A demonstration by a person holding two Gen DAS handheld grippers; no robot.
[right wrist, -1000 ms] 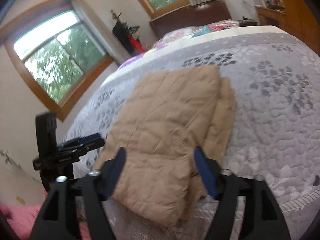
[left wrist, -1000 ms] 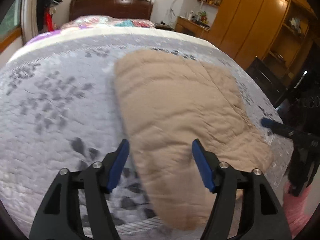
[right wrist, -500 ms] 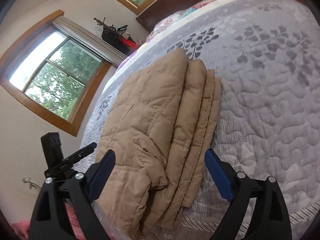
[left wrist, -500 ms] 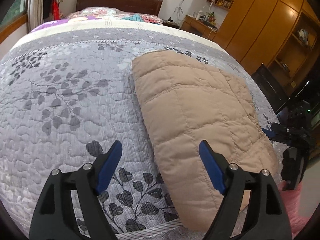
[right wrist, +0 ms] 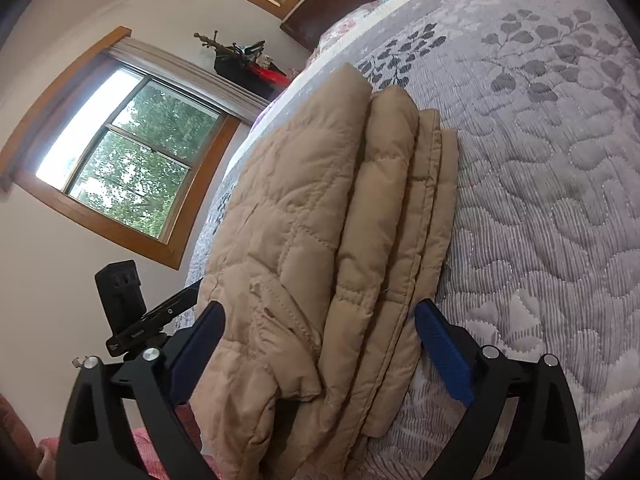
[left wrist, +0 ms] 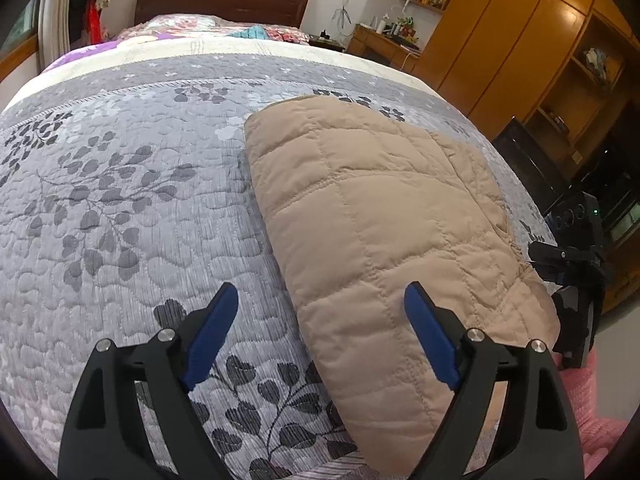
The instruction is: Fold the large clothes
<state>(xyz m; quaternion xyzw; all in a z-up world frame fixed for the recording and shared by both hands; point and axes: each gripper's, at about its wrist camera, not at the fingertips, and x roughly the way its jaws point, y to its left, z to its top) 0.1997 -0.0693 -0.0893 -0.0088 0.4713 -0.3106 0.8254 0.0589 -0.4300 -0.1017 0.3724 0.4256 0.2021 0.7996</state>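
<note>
A tan quilted jacket (left wrist: 380,216) lies folded in a thick stack on the grey leaf-patterned bedspread (left wrist: 120,200), reaching to the bed's near edge. My left gripper (left wrist: 320,300) hovers over the jacket's near left edge. Its jaws are opening, and its blue pads (left wrist: 208,332) touch nothing. In the right wrist view the jacket's layered folds (right wrist: 352,240) face me. My right gripper (right wrist: 320,312) straddles that near end, its jaws opening wide. The stack sits between the pads (right wrist: 440,352) without being pinched.
The bed runs back to a dark wooden headboard (left wrist: 224,0) with patterned pillows. Orange wooden wardrobes (left wrist: 520,40) and a desk stand to the right, and windows (right wrist: 132,160) are on the wall to the left. Pink fabric (left wrist: 592,400) shows below the bed's near edge.
Both grippers' jaws have spread wider. The jacket, blurred and moving a second ago, now rests still on the bed. The right gripper has sunk and rolled, now facing the folded edges.
</note>
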